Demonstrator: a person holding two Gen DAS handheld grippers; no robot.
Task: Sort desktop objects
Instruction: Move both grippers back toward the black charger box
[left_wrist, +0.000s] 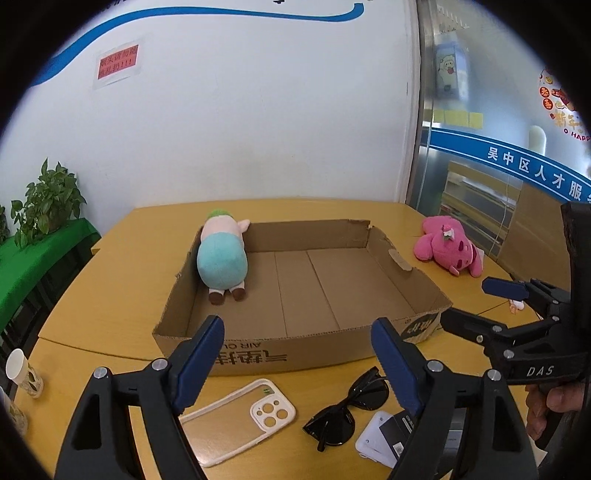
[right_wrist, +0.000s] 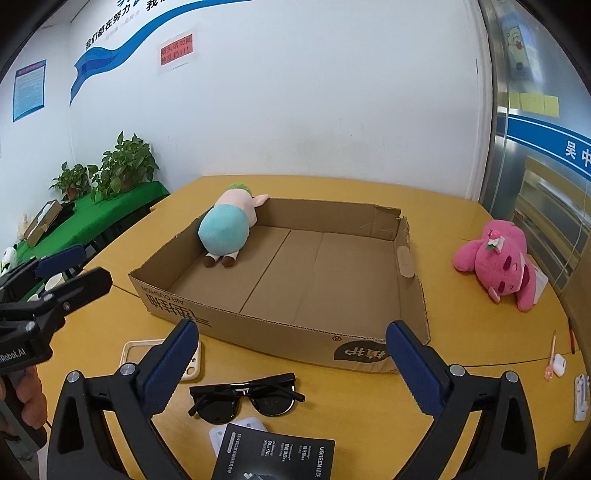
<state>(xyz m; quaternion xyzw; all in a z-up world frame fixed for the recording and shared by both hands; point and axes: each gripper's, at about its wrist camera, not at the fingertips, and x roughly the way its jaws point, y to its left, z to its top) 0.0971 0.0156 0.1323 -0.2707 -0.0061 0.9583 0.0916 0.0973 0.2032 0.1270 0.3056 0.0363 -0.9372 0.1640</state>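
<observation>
Both grippers, left gripper (left_wrist: 297, 362) and right gripper (right_wrist: 291, 369), hold jaws apart, empty. Sunglasses (right_wrist: 245, 397) lie just below right gripper, phone case (left_wrist: 236, 417) below left. Risk: thin frames skid on the surface (left_wrist: 110, 280), or grippers collide.

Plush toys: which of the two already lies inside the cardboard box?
The blue-and-pink plush, lying in the cardboard box's far left corner. The pink plush lies outside, on the table right of the box.

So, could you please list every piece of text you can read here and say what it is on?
"AIR CU…", upside down: cardboard box
"UGREEN": black packet
"DAS": right gripper
"…Robot.AI": left gripper
"吴中区人才服": blue door band
"HAPP…": window sticker
Red wall notice: blurred.
</observation>
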